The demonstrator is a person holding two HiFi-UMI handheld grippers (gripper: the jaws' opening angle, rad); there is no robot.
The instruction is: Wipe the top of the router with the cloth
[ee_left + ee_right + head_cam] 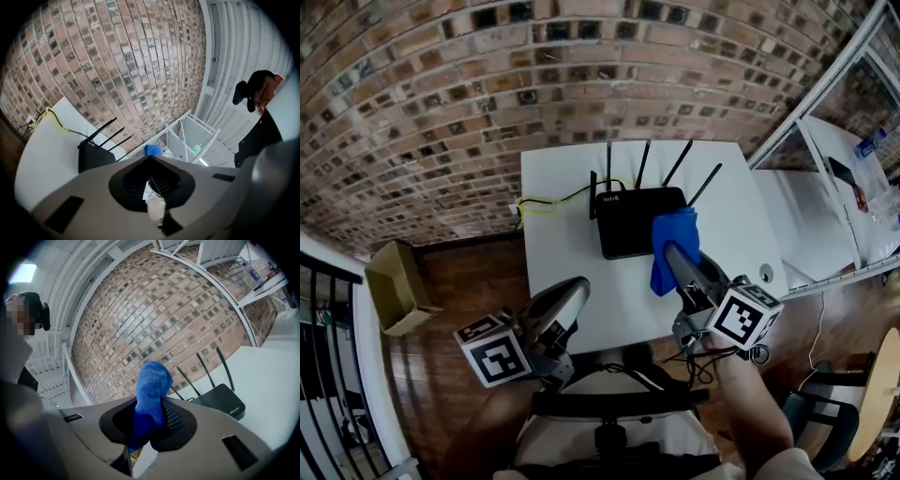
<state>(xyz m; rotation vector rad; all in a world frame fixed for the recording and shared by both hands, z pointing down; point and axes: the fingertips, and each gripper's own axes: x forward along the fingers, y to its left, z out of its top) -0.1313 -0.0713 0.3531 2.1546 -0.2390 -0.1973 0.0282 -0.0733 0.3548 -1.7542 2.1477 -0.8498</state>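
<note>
We held the blue cloth (676,232) clenched in our right gripper (669,249), overlapping the black router's (630,221) right edge at centre frame, while our left gripper (578,285) hung closed, empty, lower left.

No words, brands or numbers can be read. A small white mark is printed on the flat black plastic router (628,225) near its antennas, too small to be made out. Only black-and-white square patterns are borne by the two marker cubes (494,354) (745,317).
</note>
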